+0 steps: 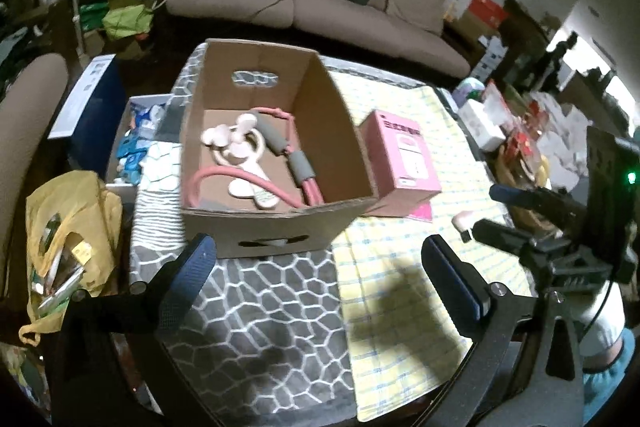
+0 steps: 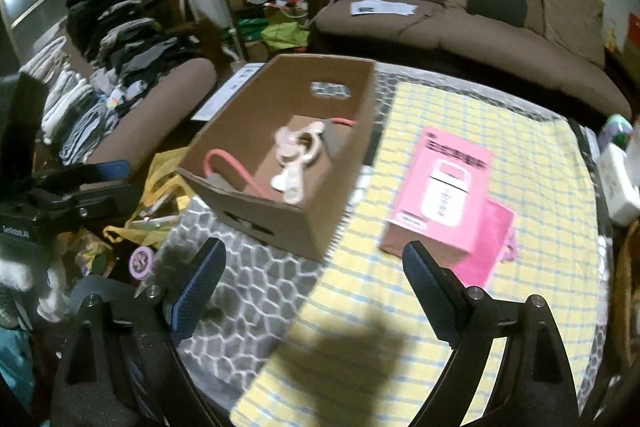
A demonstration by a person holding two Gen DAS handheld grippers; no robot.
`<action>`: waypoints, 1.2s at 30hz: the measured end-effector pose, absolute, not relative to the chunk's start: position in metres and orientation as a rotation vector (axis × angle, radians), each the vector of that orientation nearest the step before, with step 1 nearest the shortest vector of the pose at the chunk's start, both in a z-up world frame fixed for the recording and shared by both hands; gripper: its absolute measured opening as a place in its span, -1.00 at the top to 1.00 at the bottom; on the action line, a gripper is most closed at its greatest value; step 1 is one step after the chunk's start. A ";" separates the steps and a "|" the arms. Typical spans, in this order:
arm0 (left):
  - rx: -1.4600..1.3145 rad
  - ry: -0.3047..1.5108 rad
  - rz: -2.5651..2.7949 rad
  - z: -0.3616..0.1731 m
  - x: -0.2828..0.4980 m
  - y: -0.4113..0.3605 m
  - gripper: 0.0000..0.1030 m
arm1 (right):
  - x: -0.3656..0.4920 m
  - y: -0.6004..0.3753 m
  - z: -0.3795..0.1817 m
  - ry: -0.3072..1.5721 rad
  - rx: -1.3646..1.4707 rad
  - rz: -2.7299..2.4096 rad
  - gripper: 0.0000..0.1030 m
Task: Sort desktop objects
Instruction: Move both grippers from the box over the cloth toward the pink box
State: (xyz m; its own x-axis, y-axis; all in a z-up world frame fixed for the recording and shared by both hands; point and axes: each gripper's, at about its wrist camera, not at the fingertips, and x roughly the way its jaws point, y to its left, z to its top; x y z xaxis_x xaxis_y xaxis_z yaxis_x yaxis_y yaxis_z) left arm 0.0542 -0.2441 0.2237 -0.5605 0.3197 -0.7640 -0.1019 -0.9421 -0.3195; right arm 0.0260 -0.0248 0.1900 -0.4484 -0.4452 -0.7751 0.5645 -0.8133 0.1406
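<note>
We read the pink box [image 2: 438, 187] as the next thing to sort: it lies on the yellow checked cloth [image 2: 460, 307] of the counter, just beside the right wall of the cardboard box [image 2: 280, 163], which already holds a pale pink handheld fan [image 2: 294, 163] and a pink resistance band [image 1: 308, 187].

From the right claw [image 2: 312, 291] the pink box sits ahead and slightly to the right, close beyond the right finger, with its long axis running away from us and leaning a little left toward the cardboard box. From the left claw [image 1: 316, 279] it lies farther off, up and to the right, past the corner of the cardboard box. We judge the right hand nearer and better lined up.

Both claws stand wide with nothing between their fingers.

The right wrist view shows the pink box's printed top and a bright pink flat item [image 2: 490, 243] under its near edge. The left wrist view shows the cardboard box's contents from above, plus the right claw itself [image 1: 520, 211] at the frame's right side.
</note>
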 end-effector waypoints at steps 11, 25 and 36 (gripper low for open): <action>-1.305 -0.228 2.428 0.190 0.053 -0.140 -1.00 | 0.022 0.094 0.173 -0.021 1.212 -2.382 -0.78; -1.349 -0.158 2.307 0.135 0.039 -0.046 -1.00 | 0.006 0.193 0.129 -0.144 1.324 -2.493 -0.78; -1.372 -0.108 2.261 0.103 0.015 -0.008 -1.00 | -0.019 0.226 0.080 -0.226 1.372 -2.512 -0.62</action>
State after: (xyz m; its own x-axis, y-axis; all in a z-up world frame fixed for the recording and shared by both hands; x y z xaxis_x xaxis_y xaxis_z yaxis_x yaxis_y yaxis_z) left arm 0.0155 -0.0084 0.1033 -0.3753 0.4452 -0.8130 -0.3658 -0.8770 -0.3114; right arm -0.0187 0.2258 0.0798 -0.5155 -0.3075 -0.7998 0.1596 -0.9515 0.2629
